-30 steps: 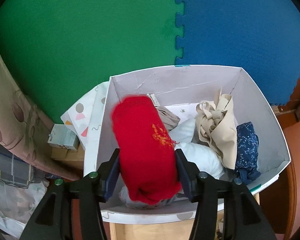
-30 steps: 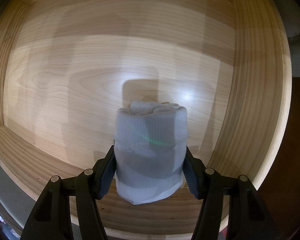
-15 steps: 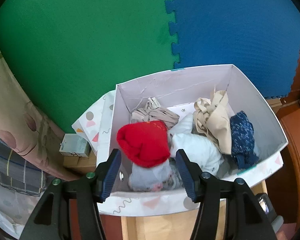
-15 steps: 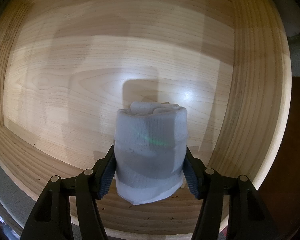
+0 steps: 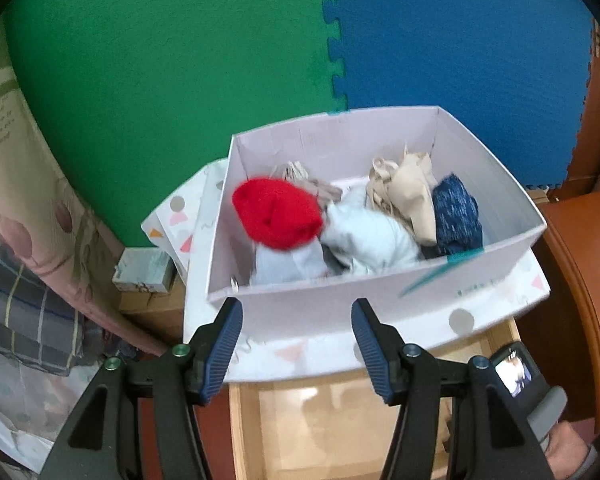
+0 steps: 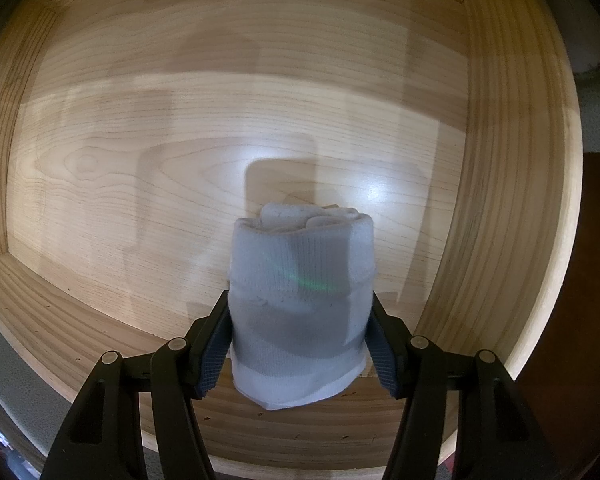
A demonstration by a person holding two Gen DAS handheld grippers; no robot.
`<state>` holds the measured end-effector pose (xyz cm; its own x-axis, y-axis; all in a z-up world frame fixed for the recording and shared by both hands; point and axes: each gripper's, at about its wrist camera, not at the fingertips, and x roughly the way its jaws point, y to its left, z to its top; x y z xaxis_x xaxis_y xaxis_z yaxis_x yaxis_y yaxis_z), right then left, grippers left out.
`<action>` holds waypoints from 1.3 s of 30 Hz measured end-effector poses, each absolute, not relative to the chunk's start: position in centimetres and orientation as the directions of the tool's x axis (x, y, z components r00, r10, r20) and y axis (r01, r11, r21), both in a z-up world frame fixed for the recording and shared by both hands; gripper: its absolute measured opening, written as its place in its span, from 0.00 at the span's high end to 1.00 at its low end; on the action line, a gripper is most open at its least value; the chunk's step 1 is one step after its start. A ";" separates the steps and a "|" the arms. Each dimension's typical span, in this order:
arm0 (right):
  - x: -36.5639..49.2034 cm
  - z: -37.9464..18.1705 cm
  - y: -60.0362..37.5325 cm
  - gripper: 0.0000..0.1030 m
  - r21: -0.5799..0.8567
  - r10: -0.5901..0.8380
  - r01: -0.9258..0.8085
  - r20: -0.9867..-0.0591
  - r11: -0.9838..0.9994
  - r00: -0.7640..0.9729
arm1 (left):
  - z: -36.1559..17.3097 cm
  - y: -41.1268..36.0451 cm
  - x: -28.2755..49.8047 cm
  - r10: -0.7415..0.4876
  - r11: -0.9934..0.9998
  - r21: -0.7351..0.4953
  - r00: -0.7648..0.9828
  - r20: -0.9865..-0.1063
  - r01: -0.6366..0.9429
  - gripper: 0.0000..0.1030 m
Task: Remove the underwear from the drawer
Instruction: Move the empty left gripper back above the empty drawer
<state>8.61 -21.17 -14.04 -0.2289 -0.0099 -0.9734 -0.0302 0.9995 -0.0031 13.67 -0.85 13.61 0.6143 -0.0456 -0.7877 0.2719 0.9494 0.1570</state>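
Note:
A rolled red garment (image 5: pixel 278 218) lies in the white cardboard box (image 5: pixel 380 300) on top of other rolled clothes. My left gripper (image 5: pixel 296 344) is open and empty, above the box's near wall. My right gripper (image 6: pixel 300 344) is shut on a rolled pale grey-white garment (image 6: pixel 300 292), held over the bare wooden drawer floor (image 6: pixel 180 152). In the left wrist view the open wooden drawer (image 5: pixel 340 420) shows below the box.
The box also holds a white roll (image 5: pixel 368 232), a beige garment (image 5: pixel 412 196) and a dark blue patterned roll (image 5: pixel 456 212). Green and blue foam mats (image 5: pixel 180 60) lie beyond. Folded fabrics (image 5: pixel 24 312) lie at the left. The drawer's right wall (image 6: pixel 512 200) stands close.
The left gripper has let go of the red roll, which now lies in the box, and has pulled back towards the near wall. The right gripper and its grey roll have not moved.

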 end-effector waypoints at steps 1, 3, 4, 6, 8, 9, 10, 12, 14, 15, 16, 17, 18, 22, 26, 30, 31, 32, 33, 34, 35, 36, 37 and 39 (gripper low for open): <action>8.6 -14.0 -21.2 0.44 -0.003 -0.010 -0.030 -0.973 1.000 -0.229 | 13.4 -0.7 13.3 -0.047 0.950 0.153 0.610 -0.791 0.273 0.44; 8.6 -14.0 -21.2 0.44 -0.003 -0.010 -0.030 -0.973 1.000 -0.229 | 12.6 -0.3 12.7 -0.048 0.950 0.148 0.599 -0.799 0.274 0.43; 8.6 -14.0 -21.2 0.44 -0.003 -0.010 -0.030 -0.973 1.000 -0.229 | 12.1 0.0 12.3 -0.042 0.951 0.149 0.590 -0.806 0.270 0.44; 8.6 -14.1 -21.1 0.44 -0.003 -0.010 -0.029 -0.973 1.000 -0.229 | 11.4 0.6 11.7 -0.035 0.954 0.148 0.586 -0.809 0.262 0.44; 8.6 -14.1 -21.1 0.44 -0.003 -0.010 -0.030 -0.973 1.000 -0.229 | 10.6 1.2 11.0 -0.020 0.958 0.151 0.584 -0.811 0.243 0.43; 8.6 -14.1 -21.1 0.45 -0.003 -0.010 -0.029 -0.973 1.000 -0.228 | 10.2 1.4 10.6 -0.015 0.959 0.154 0.587 -0.810 0.236 0.44; 8.6 -14.1 -21.1 0.45 -0.003 -0.010 -0.028 -0.974 1.000 -0.228 | 9.7 1.7 10.2 -0.006 0.961 0.158 0.589 -0.808 0.227 0.43; 8.6 -14.1 -21.1 0.45 -0.004 -0.010 -0.028 -0.974 1.000 -0.228 | 8.7 2.1 9.6 0.000 0.964 0.157 0.584 -0.812 0.217 0.43; 8.6 -14.1 -21.1 0.45 -0.004 -0.010 -0.029 -0.974 1.000 -0.228 | 7.5 2.5 8.9 0.005 0.966 0.152 0.572 -0.820 0.210 0.44; 8.6 -14.1 -21.1 0.45 -0.004 -0.010 -0.028 -0.974 1.000 -0.228 | 6.8 2.6 8.5 0.009 0.966 0.152 0.566 -0.824 0.207 0.43; 8.5 -14.1 -21.1 0.45 -0.004 -0.010 -0.028 -0.974 1.000 -0.228 | 6.3 2.7 8.3 0.011 0.967 0.153 0.564 -0.826 0.205 0.44; 8.6 -14.1 -21.1 0.45 -0.004 -0.010 -0.028 -0.974 1.000 -0.228 | 5.9 2.8 8.1 0.013 0.967 0.154 0.563 -0.826 0.203 0.44; 8.6 -14.1 -21.1 0.45 -0.004 -0.010 -0.029 -0.974 1.000 -0.228 | 5.4 2.9 7.8 0.014 0.967 0.153 0.559 -0.829 0.202 0.44; 8.5 -14.1 -21.0 0.45 -0.004 -0.011 -0.030 -0.974 1.000 -0.228 | 3.6 3.1 6.7 0.015 0.972 0.143 0.555 -0.832 0.189 0.44; 8.5 -14.1 -21.0 0.45 -0.004 -0.011 -0.029 -0.974 1.000 -0.228 | 2.4 3.0 5.8 0.036 0.966 0.175 0.569 -0.822 0.192 0.43; 8.5 -14.1 -21.0 0.45 -0.004 -0.011 -0.029 -0.974 1.000 -0.227 | 1.4 3.3 5.4 0.033 0.970 0.164 0.565 -0.824 0.182 0.43; 8.5 -14.1 -21.0 0.45 -0.005 -0.011 -0.029 -0.974 1.000 -0.227 | 1.0 3.5 5.2 0.035 0.970 0.163 0.562 -0.826 0.179 0.43; 8.6 -14.1 -21.0 0.45 -0.005 -0.011 -0.029 -0.974 1.000 -0.227 | 0.7 3.6 5.1 0.037 0.971 0.163 0.560 -0.828 0.177 0.44; 8.5 -14.1 -20.9 0.45 -0.005 -0.011 -0.030 -0.974 1.000 -0.227 | 0.4 3.7 4.9 0.038 0.972 0.161 0.561 -0.827 0.172 0.43; 8.5 -14.1 -20.9 0.45 -0.005 -0.011 -0.030 -0.974 1.000 -0.227 | 0.2 3.8 4.9 0.039 0.972 0.162 0.561 -0.827 0.171 0.43; 8.6 -14.1 -21.0 0.45 -0.005 -0.012 -0.030 -0.974 1.000 -0.227 | 0.1 3.9 4.8 0.041 0.972 0.164 0.560 -0.827 0.171 0.43; 8.5 -14.1 -20.9 0.45 -0.005 -0.011 -0.030 -0.974 1.000 -0.227 | -0.1 4.0 4.7 0.042 0.971 0.166 0.563 -0.825 0.170 0.43; 8.5 -14.1 -20.9 0.45 -0.005 -0.012 -0.030 -0.974 1.000 -0.227 | -0.3 4.1 4.6 0.044 0.971 0.169 0.566 -0.823 0.170 0.43; 8.5 -14.1 -20.9 0.45 -0.005 -0.011 -0.029 -0.974 1.000 -0.227 | -0.7 4.2 4.4 0.040 0.971 0.165 0.564 -0.825 0.172 0.43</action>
<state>8.52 -20.90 -14.15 -0.2269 -0.0113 -0.9739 -0.0294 0.9996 -0.0047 4.43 4.21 -0.71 0.5643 0.0401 -0.8246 0.1715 0.9713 0.1646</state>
